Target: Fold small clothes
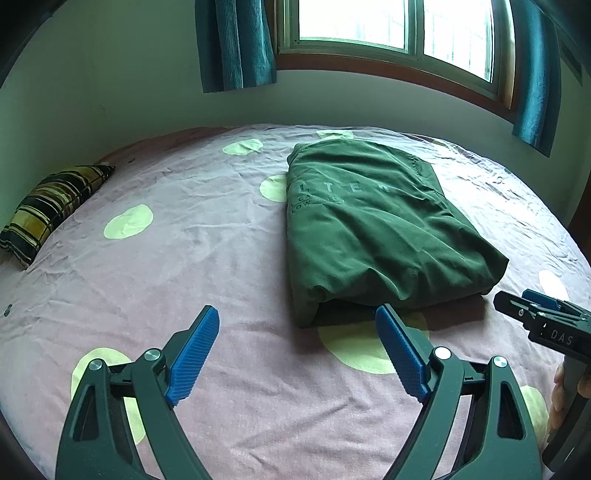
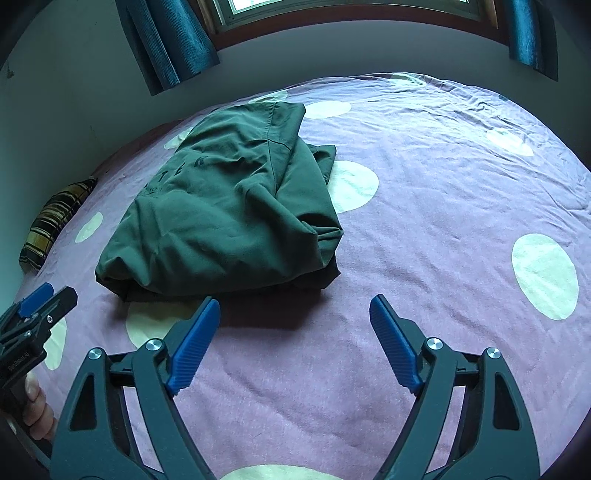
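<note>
A dark green T-shirt [image 1: 373,229] with pale lettering lies folded into a rough rectangle on the bed; the same T-shirt [image 2: 225,214] sits left of centre in the right wrist view. My left gripper [image 1: 297,319] hangs open just short of its near folded edge, nothing between the blue pads. My right gripper [image 2: 295,310] is open too, off the near right corner of the shirt, holding nothing. Each gripper shows at the edge of the other's view: the right gripper [image 1: 532,306], the left gripper [image 2: 44,299].
The bed carries a mauve sheet [image 1: 192,266] with pale green dots. A plaid pillow [image 1: 51,206] lies at the far left by the wall. Behind the bed are a window [image 1: 391,29] and teal curtains [image 1: 236,44]. A hand [image 2: 35,410] grips the left tool.
</note>
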Motion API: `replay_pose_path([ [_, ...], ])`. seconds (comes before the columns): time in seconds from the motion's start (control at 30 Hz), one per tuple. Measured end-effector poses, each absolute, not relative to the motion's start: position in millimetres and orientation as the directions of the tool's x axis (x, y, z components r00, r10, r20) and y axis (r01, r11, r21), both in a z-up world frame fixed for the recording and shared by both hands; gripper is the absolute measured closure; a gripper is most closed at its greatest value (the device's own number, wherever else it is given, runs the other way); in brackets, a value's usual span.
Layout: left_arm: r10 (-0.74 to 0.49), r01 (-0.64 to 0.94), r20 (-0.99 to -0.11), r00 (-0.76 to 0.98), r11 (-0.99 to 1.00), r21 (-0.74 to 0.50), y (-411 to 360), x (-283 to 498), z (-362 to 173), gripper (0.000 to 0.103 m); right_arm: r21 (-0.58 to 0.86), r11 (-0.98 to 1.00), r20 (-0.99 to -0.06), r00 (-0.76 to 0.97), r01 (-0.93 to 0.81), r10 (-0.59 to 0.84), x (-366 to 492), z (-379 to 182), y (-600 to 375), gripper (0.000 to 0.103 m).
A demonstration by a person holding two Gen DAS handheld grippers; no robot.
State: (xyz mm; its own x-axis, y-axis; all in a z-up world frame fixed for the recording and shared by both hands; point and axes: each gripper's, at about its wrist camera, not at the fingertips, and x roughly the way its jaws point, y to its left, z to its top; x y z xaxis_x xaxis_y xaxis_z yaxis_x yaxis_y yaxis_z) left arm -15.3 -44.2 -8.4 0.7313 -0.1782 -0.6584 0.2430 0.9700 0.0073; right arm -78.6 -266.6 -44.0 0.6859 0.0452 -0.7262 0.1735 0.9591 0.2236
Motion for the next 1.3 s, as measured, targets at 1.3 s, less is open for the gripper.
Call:
replay_pose_path([
  [1.3, -0.135, 0.198, -0.667, 0.733, 0.980, 0.019, -43.7, -15.8, -10.4, 0.017, 0.207, 0.963, -0.738, 0.674, 0.170, 0.040, -76.4, -52.7, -262.7, 0.019],
])
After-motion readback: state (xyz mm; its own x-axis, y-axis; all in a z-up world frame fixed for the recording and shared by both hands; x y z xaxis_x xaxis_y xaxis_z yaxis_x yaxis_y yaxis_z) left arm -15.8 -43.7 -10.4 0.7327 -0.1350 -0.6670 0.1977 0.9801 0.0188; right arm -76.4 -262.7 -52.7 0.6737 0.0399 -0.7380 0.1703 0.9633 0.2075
